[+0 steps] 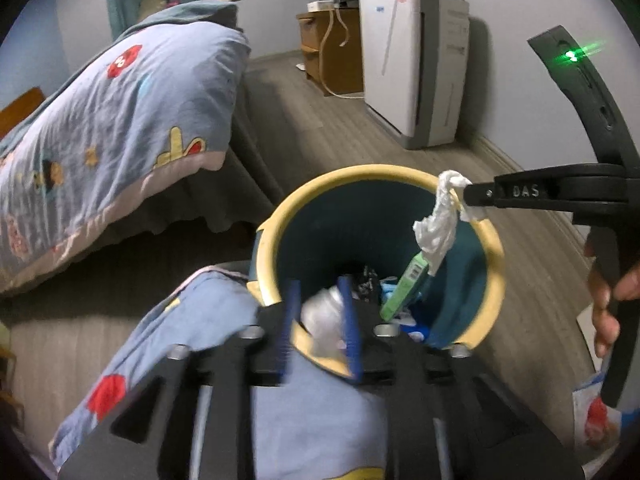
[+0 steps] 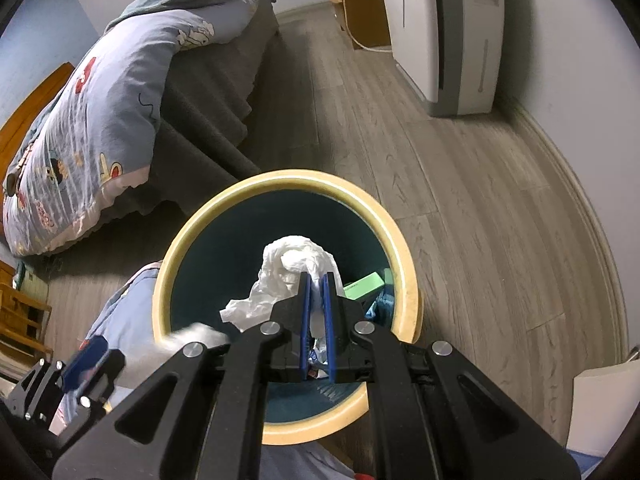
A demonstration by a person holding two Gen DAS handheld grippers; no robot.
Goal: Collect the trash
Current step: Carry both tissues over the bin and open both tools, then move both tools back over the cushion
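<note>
The waste bin (image 2: 406, 276), dark teal inside with a pale yellow rim, stood on the grey wood floor (image 2: 460, 184) just beside the bed (image 2: 208, 120), and both tools were over its mouth.

The right gripper (image 2: 317, 276) was clamped on a crumpled white tissue (image 2: 288, 264), its blue pads (image 2: 305, 308) pressed close together with the paper squeezed between them. In the right wrist view the tissue bulged above and to the left of the tips, hanging inside the ring of the rim. From the left wrist view the same tissue (image 1: 438, 228) dangled from the black tip of that tool, right at the far edge of the bin (image 1: 276, 216).

The left gripper (image 1: 320, 312) had its jaws apart. A blurred grey-white piece of trash (image 1: 324, 320) sat between the blue fingers (image 1: 290, 320), at the near rim; whether the pads touched it I could not tell because of the blur. In the right wrist view it appeared as a pale smear (image 2: 192, 338) at the rim's lower left.

Inside the bin lay a green box (image 1: 404, 288) leaning on the wall, among blue and dark scraps.

A blue patterned quilt (image 1: 132, 120) covered the bed, and a white air purifier (image 1: 416, 68) stood against the wall. A hand (image 1: 608, 300) gripped the right tool's handle
</note>
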